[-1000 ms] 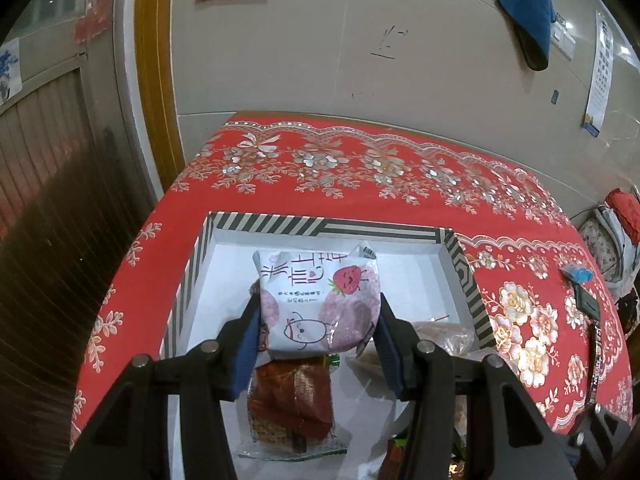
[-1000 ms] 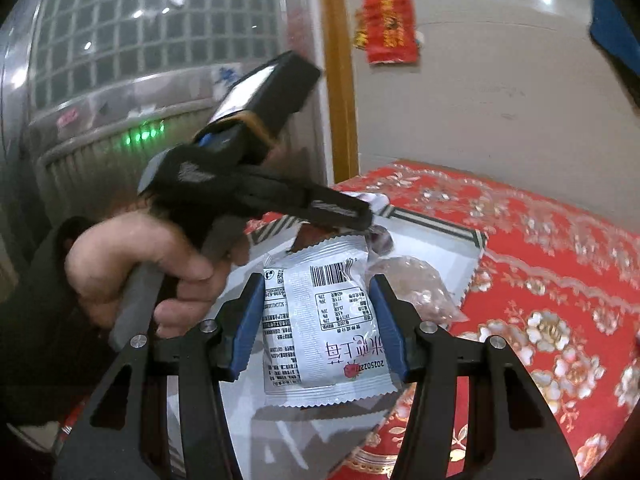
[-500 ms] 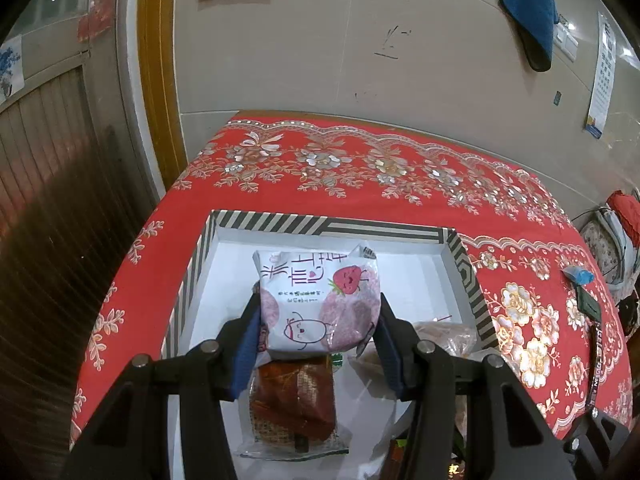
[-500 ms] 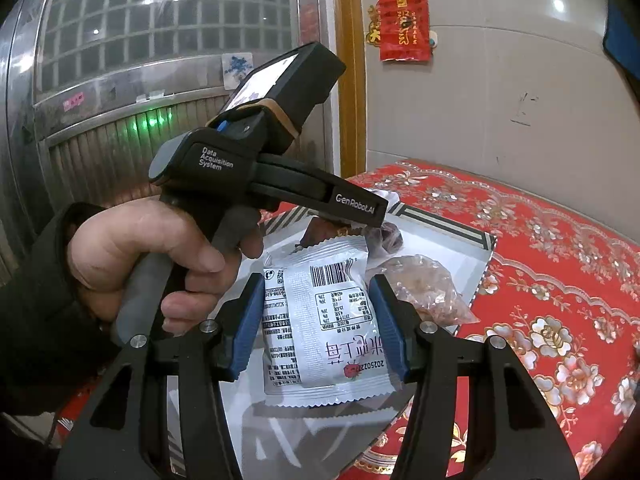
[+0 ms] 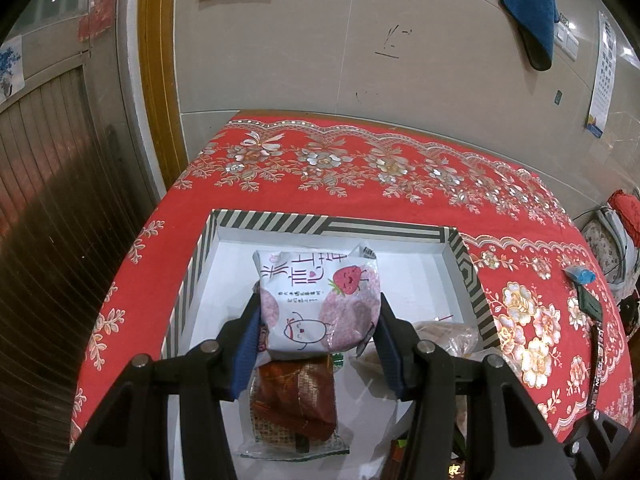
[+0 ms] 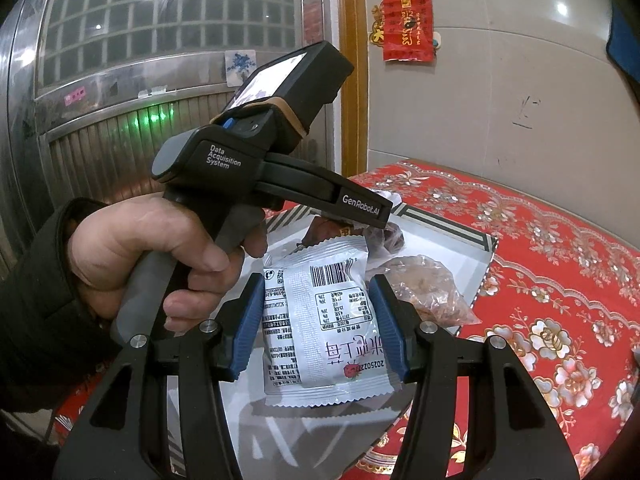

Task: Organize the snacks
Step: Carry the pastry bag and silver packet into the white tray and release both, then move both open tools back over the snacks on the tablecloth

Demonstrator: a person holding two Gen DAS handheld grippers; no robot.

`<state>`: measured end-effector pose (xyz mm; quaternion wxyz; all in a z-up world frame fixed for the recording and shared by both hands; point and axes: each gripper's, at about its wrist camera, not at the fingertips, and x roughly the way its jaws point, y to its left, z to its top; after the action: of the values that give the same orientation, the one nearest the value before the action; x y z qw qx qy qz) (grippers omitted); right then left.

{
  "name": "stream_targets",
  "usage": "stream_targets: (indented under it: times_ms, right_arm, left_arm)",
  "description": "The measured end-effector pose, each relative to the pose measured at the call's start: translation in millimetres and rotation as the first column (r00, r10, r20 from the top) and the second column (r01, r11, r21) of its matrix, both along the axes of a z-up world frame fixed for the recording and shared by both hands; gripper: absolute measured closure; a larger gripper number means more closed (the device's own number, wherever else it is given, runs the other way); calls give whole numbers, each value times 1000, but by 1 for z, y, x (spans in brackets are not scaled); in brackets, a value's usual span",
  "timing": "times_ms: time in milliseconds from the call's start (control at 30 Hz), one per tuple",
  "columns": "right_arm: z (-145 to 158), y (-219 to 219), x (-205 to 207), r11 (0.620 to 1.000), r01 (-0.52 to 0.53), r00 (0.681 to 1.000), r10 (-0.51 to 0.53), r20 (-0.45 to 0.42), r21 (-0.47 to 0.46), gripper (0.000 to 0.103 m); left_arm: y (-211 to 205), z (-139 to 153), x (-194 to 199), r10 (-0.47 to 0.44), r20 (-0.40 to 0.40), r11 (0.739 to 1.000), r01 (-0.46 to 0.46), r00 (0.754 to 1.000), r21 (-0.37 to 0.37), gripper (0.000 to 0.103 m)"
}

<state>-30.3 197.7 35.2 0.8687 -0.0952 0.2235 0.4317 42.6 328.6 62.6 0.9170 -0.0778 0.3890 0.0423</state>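
My left gripper [image 5: 318, 322] is shut on a white and pink strawberry snack packet [image 5: 318, 304], held above a white tray with a striped rim [image 5: 332, 226]. Under it in the tray lies a brown snack in clear wrap [image 5: 296, 404]. My right gripper [image 6: 318, 320] is shut on a silver-white snack packet [image 6: 324, 328], barcode side up, over the tray's near part [image 6: 444, 232]. The left gripper's body [image 6: 256, 168] and the hand holding it fill the left of the right wrist view.
A clear bag of brownish snacks [image 6: 428, 292] lies in the tray's right part, also in the left wrist view [image 5: 444, 332]. The tray sits on a red flowered tablecloth [image 5: 360, 164] against a tiled wall. Small items [image 5: 584, 288] lie at the table's right edge.
The right wrist view has shifted slightly, so the left gripper's body looks nearer and higher. Both packets stay held. The left view is nearly unchanged.
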Motion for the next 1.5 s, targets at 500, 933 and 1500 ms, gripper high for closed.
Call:
stream_targets:
  times_ms: [500,933,1500]
  right_arm:
    - [0,0,-1,1000,3,1000,-3,0,-1,50]
    - [0,-2,0,1000,0,1000,0,4,-1,44]
    - [6,-23,6,994,85,995,-88,39,64,44]
  left_arm:
    - [2,-1,1,5,4,1000,-5,1000,-3,45]
    - [4,0,-1,23,12,1000,-23,1000,-10,20]
    - [10,13,-8,43,69,997,-39,997,-60,16]
